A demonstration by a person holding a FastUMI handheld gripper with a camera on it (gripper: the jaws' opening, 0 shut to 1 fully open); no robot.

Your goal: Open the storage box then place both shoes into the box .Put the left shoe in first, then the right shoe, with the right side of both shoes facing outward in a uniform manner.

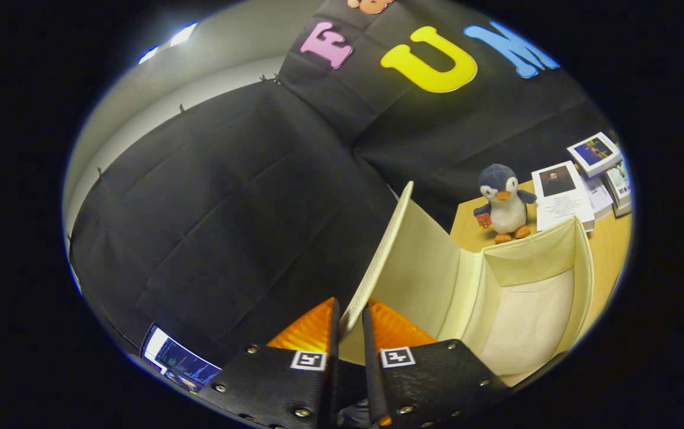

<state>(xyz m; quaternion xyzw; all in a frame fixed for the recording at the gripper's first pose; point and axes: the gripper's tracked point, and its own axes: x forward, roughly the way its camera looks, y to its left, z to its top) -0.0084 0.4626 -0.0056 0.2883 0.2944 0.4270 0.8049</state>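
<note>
My tongs (351,325) pinch the lid (385,250) of the box (532,298), swung upright just ahead, right of the cloth wall. I judge the thin edge may slip free and fall shut.

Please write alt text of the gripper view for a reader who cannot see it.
The gripper is shut on the raised lid of a cream storage box, whose inside lies open and empty. Beyond the box, a plush penguin and booklets rest on a wooden table.
</note>
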